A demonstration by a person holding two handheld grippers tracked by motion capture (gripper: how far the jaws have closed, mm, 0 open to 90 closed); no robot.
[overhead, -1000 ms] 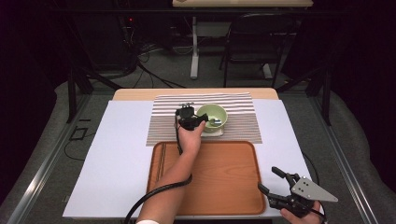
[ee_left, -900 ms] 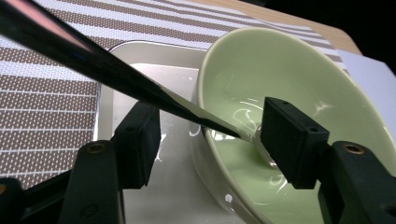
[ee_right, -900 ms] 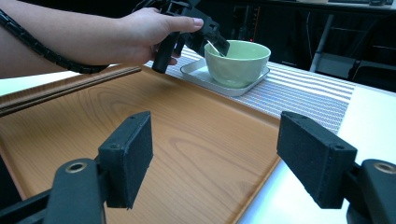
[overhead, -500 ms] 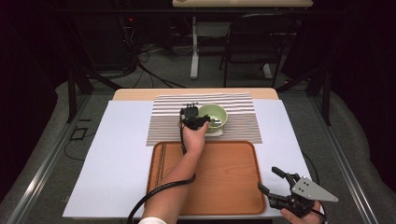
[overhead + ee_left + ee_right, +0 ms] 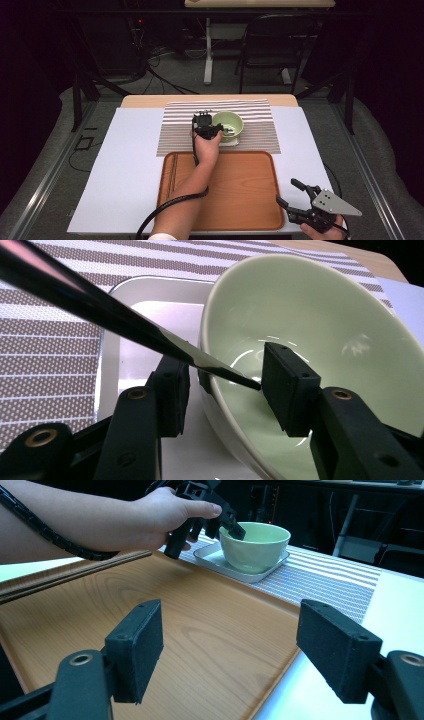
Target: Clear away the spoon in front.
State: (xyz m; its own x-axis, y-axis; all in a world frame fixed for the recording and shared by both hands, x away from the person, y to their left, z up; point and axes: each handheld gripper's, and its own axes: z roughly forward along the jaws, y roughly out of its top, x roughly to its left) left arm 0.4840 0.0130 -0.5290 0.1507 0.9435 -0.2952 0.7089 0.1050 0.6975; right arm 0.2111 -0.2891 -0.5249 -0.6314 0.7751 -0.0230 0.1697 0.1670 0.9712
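A pale green bowl (image 5: 228, 124) (image 5: 325, 325) (image 5: 255, 542) stands on a small white square plate (image 5: 232, 140) (image 5: 130, 340) (image 5: 210, 557) on the striped mat. My left gripper (image 5: 210, 128) (image 5: 225, 385) (image 5: 227, 522) straddles the bowl's near rim, one pad outside the wall and one inside. Its jaws have just been closing, and the inner pad still shows a gap. A dark slender stick (image 5: 125, 322) slants across the rim. My right gripper (image 5: 288, 192) (image 5: 230, 645) hangs open over the tray's near right corner, holding nothing.
A wooden tray (image 5: 240, 200) (image 5: 200, 630) lies on the near side of the brown-striped mat (image 5: 175, 135), with a white sheet (image 5: 120, 175) under both. The left forearm and its cable cross the tray's left half. A chair (image 5: 270, 45) and table legs stand beyond the table.
The left jaws have drawn narrower around the bowl's rim. Both hands and the bowl stay where they were.
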